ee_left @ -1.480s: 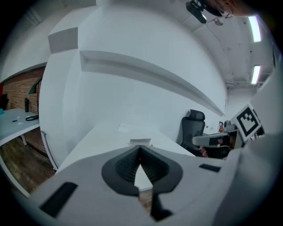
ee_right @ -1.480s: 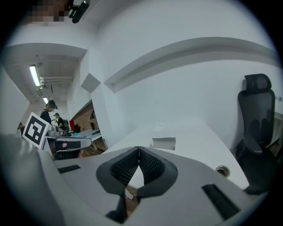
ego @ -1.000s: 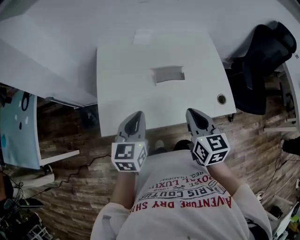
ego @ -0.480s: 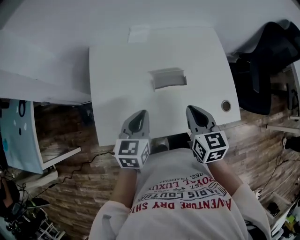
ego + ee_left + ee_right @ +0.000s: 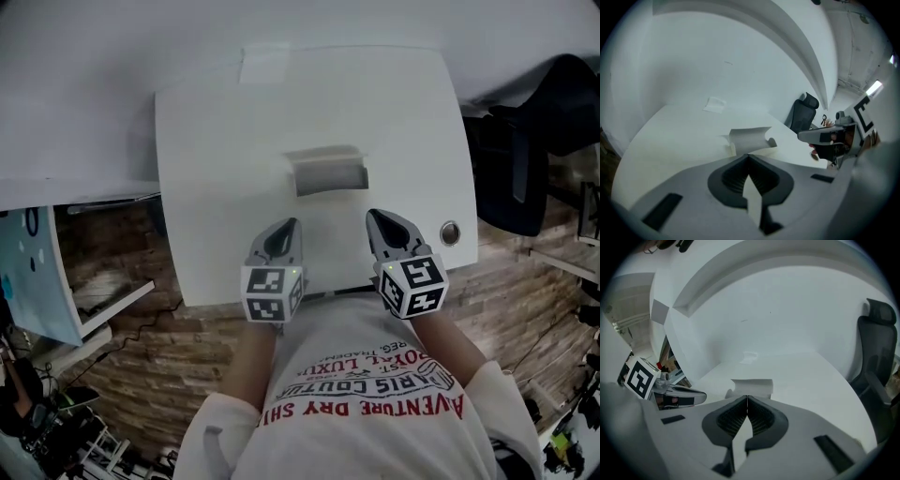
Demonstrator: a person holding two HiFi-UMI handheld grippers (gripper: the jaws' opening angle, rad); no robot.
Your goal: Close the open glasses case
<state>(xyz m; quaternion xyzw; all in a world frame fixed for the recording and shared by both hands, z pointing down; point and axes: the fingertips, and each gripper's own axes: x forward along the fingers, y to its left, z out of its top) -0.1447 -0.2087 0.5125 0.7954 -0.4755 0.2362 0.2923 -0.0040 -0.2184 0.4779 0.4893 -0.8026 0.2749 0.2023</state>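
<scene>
**Case.** The glasses case (image 5: 326,172) lies open near the middle of the white table (image 5: 211,187). Its lid stands raised, as the left gripper view (image 5: 747,139) and the right gripper view (image 5: 751,386) both show. Nothing touches it.

**Left gripper.** The left gripper (image 5: 288,225) is over the near part of the table, on the near left of the case. Its jaws are together with nothing between them (image 5: 749,156).

**Right gripper.** The right gripper (image 5: 373,216) is level with the left one, on the near right of the case. Its jaws are also pressed together and empty (image 5: 747,397). A round grommet (image 5: 450,232) sits in the table just to its right.

**Change from the earlier frames.**
- One second ago both sets of tips reached only to the table's near edge, with the gripper bodies over the wooden floor (image 5: 141,347).
- Both grippers have since moved forward over the table top (side by side, keeping their spacing).
- The gap between the tips and the case has shrunk; the case is now near both grippers but apart from them.
- The case is in the same place on the table, short of the paper sheet (image 5: 265,66) at the far edge.
</scene>
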